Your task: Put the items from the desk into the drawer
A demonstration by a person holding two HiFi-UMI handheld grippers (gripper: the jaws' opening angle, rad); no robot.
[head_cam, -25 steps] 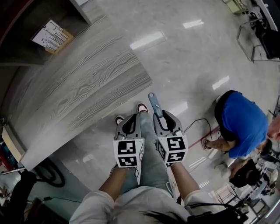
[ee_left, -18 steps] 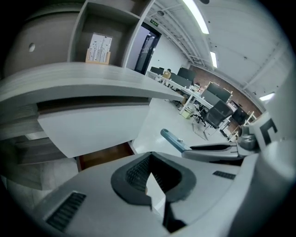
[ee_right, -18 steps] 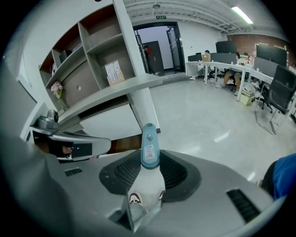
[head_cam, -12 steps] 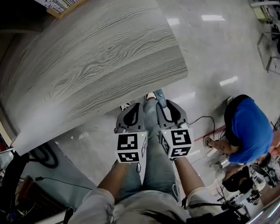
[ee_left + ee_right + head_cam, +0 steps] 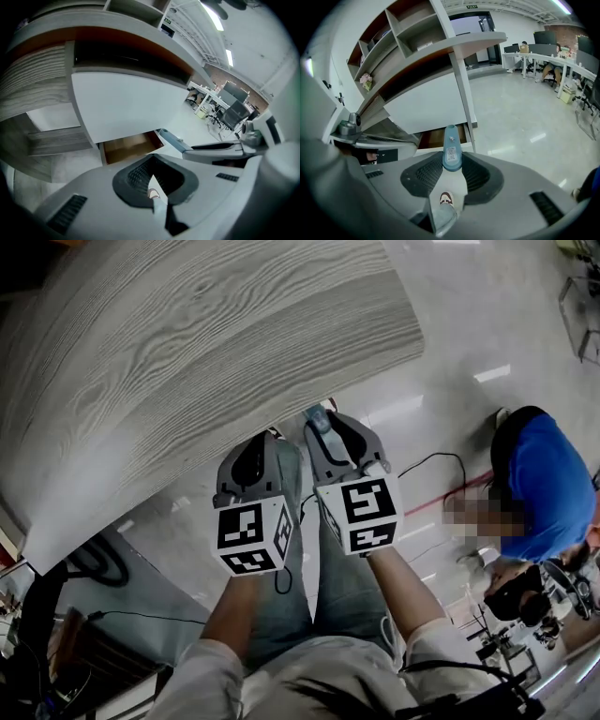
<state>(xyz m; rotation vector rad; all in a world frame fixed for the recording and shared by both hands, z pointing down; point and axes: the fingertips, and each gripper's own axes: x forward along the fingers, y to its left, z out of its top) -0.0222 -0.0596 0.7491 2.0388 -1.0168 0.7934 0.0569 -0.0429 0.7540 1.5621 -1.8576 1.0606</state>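
Observation:
My right gripper (image 5: 323, 425) is shut on a slim blue-grey tool (image 5: 451, 147), whose tip sticks out past the pads toward the desk. The tool's tip (image 5: 317, 415) lies at the desk's front edge in the head view. My left gripper (image 5: 265, 439) is beside it, shut and empty, with its pads (image 5: 140, 176) nearly meeting. The grey wood-grain desk top (image 5: 234, 343) spreads ahead. Under it a drawer (image 5: 129, 146) stands pulled out, its brown inside bare as far as it shows. The drawer (image 5: 440, 137) sits right behind the tool in the right gripper view.
A person in a blue shirt (image 5: 539, 484) crouches on the glossy floor at the right, with cables (image 5: 431, 465) beside them. A black cable loop (image 5: 94, 568) lies at lower left. Shelves (image 5: 408, 33) rise over the desk. Office chairs and desks (image 5: 229, 110) stand far off.
The desk top has grown to fill the upper head view as both grippers came up to its front edge. The right gripper kept hold of the blue-grey tool throughout.

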